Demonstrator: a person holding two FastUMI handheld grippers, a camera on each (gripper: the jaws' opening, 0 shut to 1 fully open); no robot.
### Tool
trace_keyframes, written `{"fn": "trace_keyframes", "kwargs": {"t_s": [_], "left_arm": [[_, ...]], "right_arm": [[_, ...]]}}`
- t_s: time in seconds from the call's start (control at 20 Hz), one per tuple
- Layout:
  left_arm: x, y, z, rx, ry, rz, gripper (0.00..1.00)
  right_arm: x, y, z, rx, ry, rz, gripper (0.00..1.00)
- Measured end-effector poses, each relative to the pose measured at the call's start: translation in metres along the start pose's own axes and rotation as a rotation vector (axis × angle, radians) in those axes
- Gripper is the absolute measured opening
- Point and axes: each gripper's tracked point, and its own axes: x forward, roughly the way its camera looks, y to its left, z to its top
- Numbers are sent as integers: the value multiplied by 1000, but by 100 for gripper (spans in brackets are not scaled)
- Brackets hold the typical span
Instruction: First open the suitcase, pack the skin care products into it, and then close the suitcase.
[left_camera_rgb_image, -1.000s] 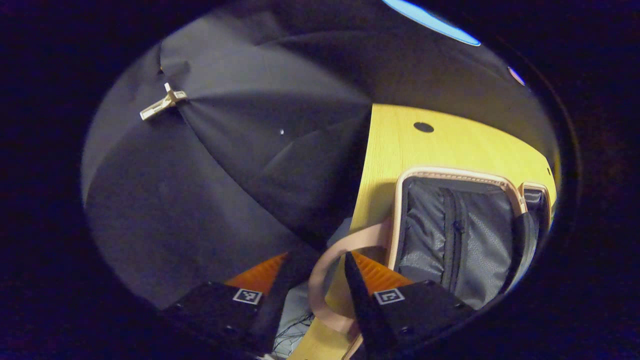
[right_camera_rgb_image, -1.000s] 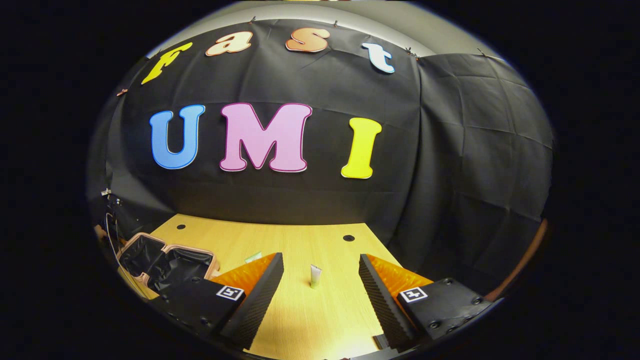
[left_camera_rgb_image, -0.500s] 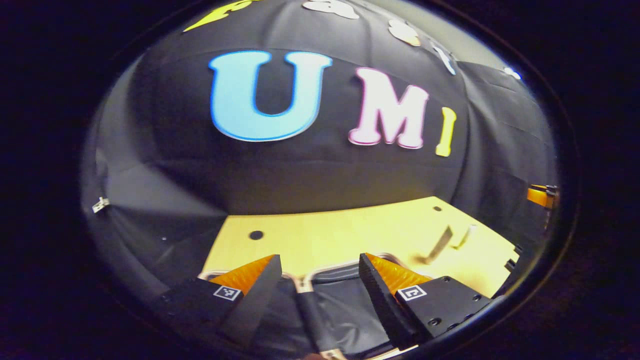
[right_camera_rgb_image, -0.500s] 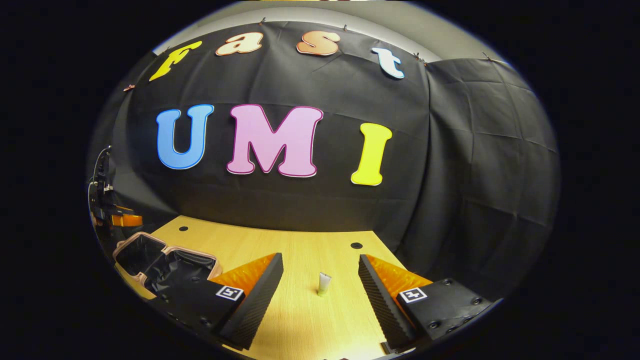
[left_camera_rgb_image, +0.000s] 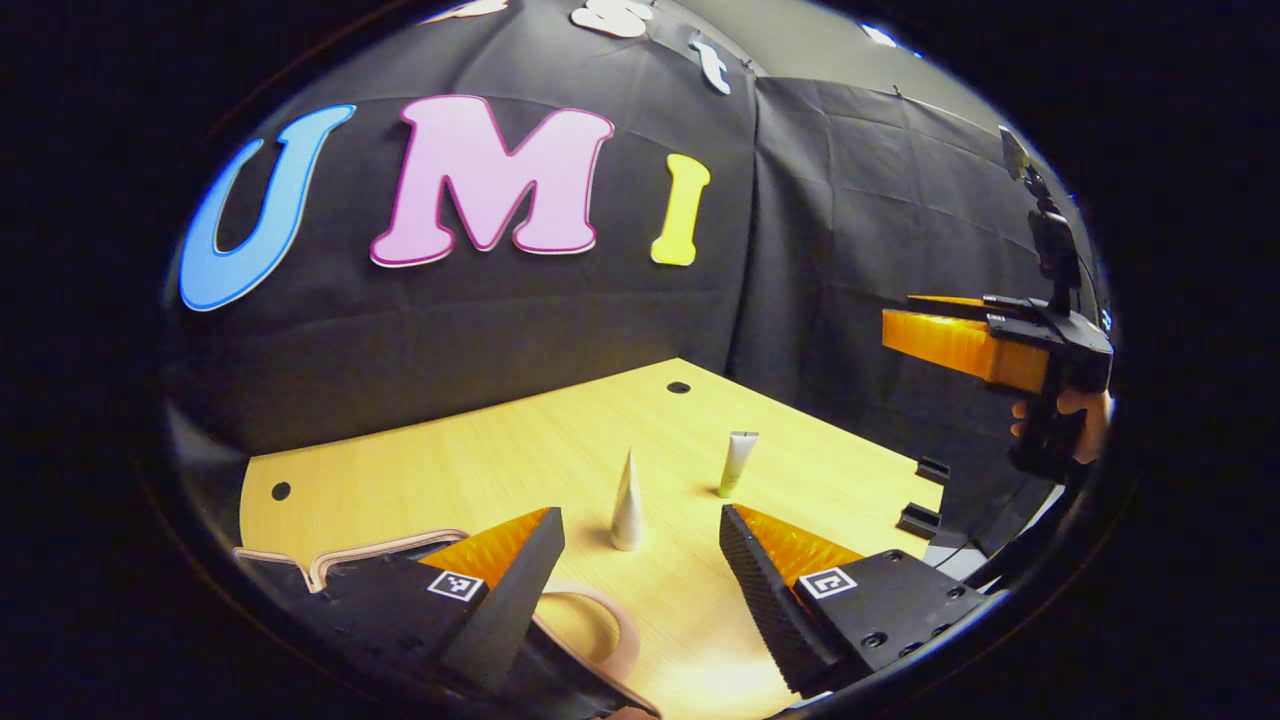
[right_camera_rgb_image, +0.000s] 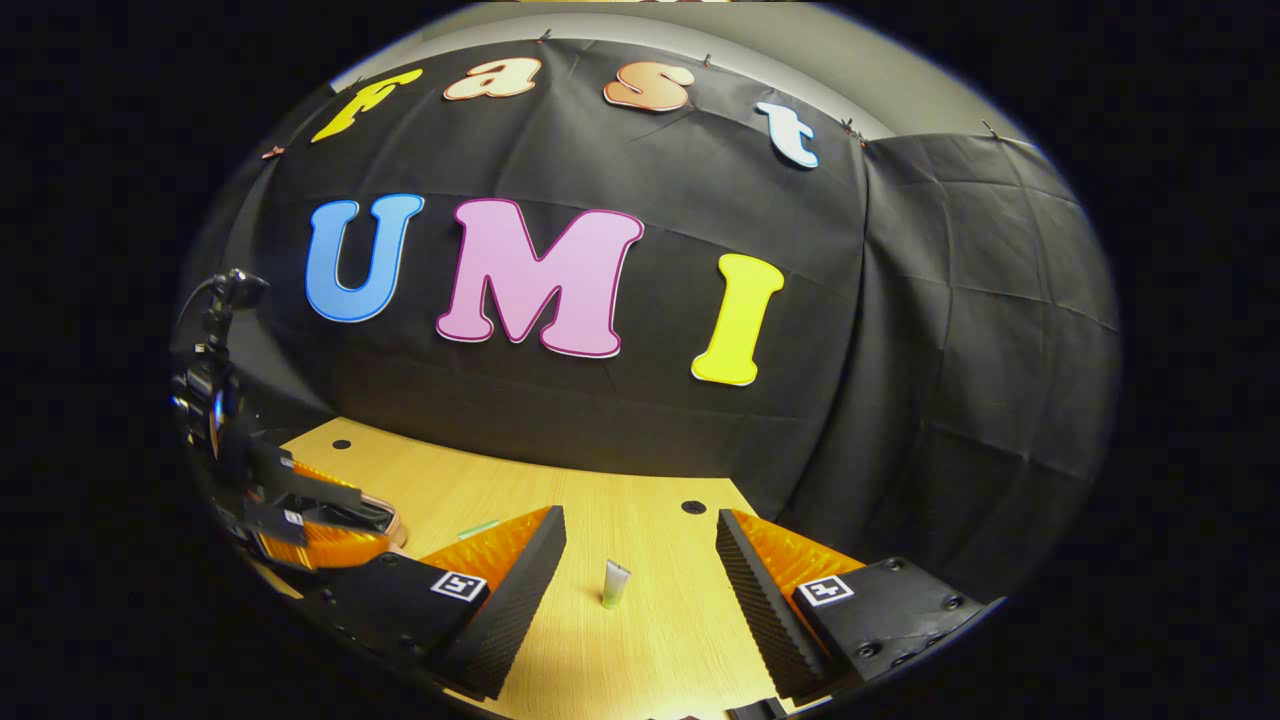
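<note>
Here the left claw (left_camera_rgb_image: 640, 560) is held with fingers apart and empty above the suitcase (left_camera_rgb_image: 400, 560), which lies open at the desk's near left corner. The white tube (left_camera_rgb_image: 627, 495) just beyond could be tipped by a careless approach. Farther off, the second tube (right_camera_rgb_image: 614, 584) is framed by the right claw (right_camera_rgb_image: 640, 580), likewise spread and empty. Nothing is seen between.

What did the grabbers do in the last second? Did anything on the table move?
The left gripper swung away from the open suitcase and its looped handle, round toward the table's middle, and now faces a white cone-shaped tube with its fingers apart. Nothing was picked up or dropped. The right gripper stayed open, pointing at the small standing tube, which has not moved.
</note>
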Motion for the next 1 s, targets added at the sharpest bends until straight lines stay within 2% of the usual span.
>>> {"fn": "trace_keyframes", "kwargs": {"t_s": [0.15, 0.3, 0.5, 0.6, 0.75, 0.9, 0.95, 1.0], "left_arm": [[30, 0, -6, 15, 56, 27, 98], [53, 4, -17, -23, 113, 70, 98], [88, 19, -43, -77, 200, 155, 99], [109, 29, -57, -84, 241, 211, 100], [142, 39, -74, -81, 291, 257, 99], [171, 46, -99, -75, 347, 265, 99], [176, 49, -107, -86, 362, 274, 92], [172, 55, -113, -90, 381, 312, 72]], "right_arm": [[16, -5, -22, 6, 23, 26, 96], [36, 7, -51, -3, 69, 107, 96], [65, 21, -95, -6, 149, 220, 97], [78, 21, -108, 7, 174, 247, 96], [103, 16, -133, 12, 227, 284, 97], [127, 18, -166, 38, 302, 343, 97], [133, 28, -191, 43, 365, 389, 97], [137, 35, -205, 43, 391, 415, 97]]}}
